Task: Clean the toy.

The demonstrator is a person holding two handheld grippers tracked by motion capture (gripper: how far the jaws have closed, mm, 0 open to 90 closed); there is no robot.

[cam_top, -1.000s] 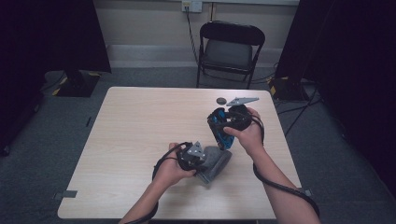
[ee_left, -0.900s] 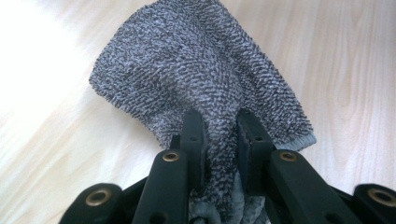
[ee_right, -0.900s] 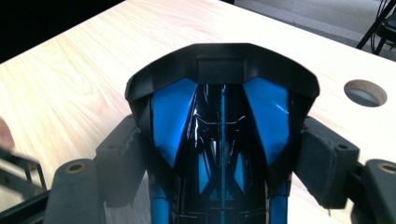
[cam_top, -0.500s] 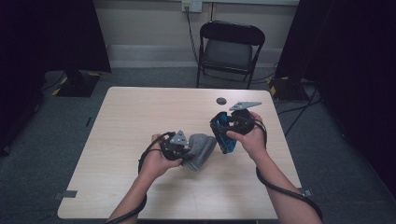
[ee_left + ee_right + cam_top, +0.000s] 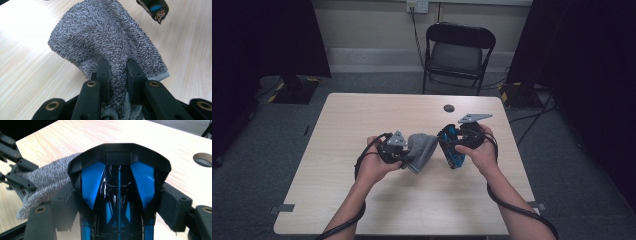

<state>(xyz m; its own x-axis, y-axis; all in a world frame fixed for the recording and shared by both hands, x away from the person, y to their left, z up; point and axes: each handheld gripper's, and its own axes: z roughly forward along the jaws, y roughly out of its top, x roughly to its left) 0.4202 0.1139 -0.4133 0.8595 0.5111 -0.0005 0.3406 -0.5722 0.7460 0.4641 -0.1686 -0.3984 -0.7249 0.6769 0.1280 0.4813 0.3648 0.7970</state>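
A grey knit cloth pouch [image 5: 423, 149] hangs above the middle of the table, and my left gripper [image 5: 407, 159] is shut on its lower end. In the left gripper view the knit pouch [image 5: 107, 37] bunches between the two jaws of the left gripper [image 5: 117, 71]. To its right, my right gripper [image 5: 453, 150] is shut on a glossy black and blue object [image 5: 448, 144], held close to the pouch. In the right gripper view that object [image 5: 118, 182] sits between the padded fingers [image 5: 172, 207], with the pouch [image 5: 47, 180] at the left. The object's tip [image 5: 155, 8] points at the pouch's far end.
The wooden table [image 5: 362, 115] has a round cable hole [image 5: 449, 108] near its far edge. A black folding chair [image 5: 459, 50] stands behind the table. Cables trail from both grippers along the forearms toward the near edge.
My left hand has moved left and up, lifting the pouch off the table. The right hand with the black and blue object has barely shifted.
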